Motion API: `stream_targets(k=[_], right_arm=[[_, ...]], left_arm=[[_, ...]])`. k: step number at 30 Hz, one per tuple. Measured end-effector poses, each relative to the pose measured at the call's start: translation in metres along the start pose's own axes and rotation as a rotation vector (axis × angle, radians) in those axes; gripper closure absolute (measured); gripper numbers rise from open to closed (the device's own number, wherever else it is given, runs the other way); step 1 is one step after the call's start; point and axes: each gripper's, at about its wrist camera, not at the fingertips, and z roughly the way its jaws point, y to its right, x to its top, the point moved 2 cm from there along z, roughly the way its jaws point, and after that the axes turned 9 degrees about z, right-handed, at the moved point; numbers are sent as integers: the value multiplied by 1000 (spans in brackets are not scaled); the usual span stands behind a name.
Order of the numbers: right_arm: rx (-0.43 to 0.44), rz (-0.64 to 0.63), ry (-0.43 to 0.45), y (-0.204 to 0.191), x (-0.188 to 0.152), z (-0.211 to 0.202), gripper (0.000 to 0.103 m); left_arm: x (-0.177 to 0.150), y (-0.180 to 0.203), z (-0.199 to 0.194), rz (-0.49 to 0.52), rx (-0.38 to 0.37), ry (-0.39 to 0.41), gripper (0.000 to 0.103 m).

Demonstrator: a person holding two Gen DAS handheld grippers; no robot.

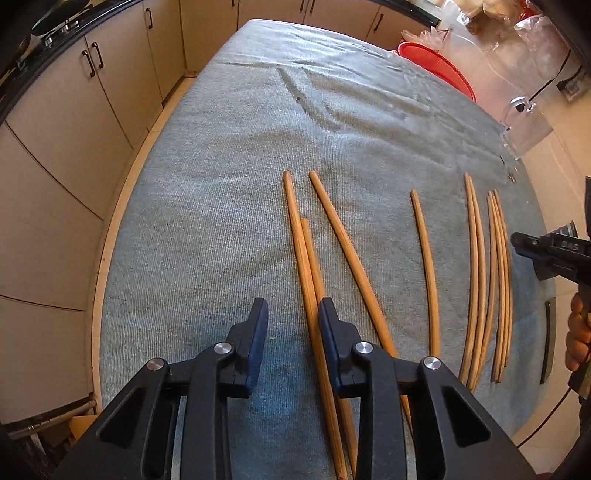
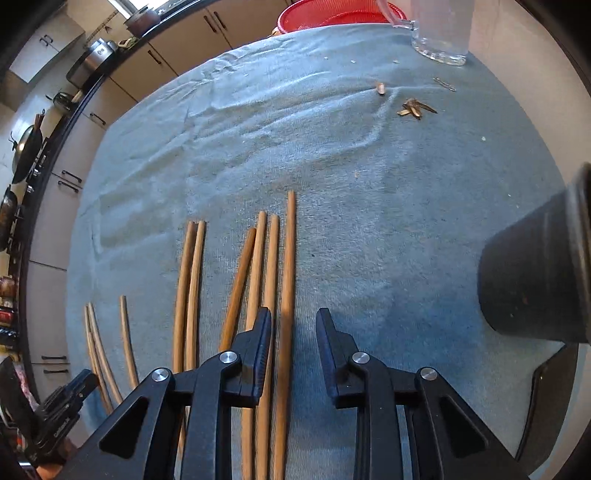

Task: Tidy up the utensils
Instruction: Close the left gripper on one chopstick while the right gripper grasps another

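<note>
We hold the left gripper point(image 1: 293, 317) steeply downward over the blue-grey cloth point(image 1: 221, 206) that covers the table, its jaws standing at a narrow gap with only cloth between the pads. The wooden chopsticks point(image 1: 306, 258) lie on that cloth in a loose row pointing away from us: the nearest ones run just beside and under the right finger point(image 1: 332, 332) of this gripper, one of them passing along its inner edge, though we cannot tell whether the pad touches it. Further to the right lie a single stick point(image 1: 426, 266) and then two close bundles point(image 1: 487, 273), well apart from this gripper. At the right edge of that view we see our right hand point(image 1: 578, 332) with the other tool. From the right wrist view, the right gripper point(image 2: 293, 321) likewise points down with its jaws at a narrow gap; the longest chopstick point(image 2: 288, 280) runs between the fingers, close to the left pad, and nothing is clamped. Other sticks point(image 2: 190, 288) lie to its left. A black cup point(image 2: 535, 280) stands on the cloth to the right, a clear glass jug point(image 2: 441, 33) and a red basket point(image 2: 325, 14) stand at the far edge.
</note>
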Motion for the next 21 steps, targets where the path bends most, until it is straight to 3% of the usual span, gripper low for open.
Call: stream_targets(k=[15,21], right_arm=[[-138,-64,9,-10,7,11,76],[-198,-105,8,-23,16,18,80]], left_arm=[[24,-1,6,51,50,-38,75],[37,15,13,136,148,-57,78]])
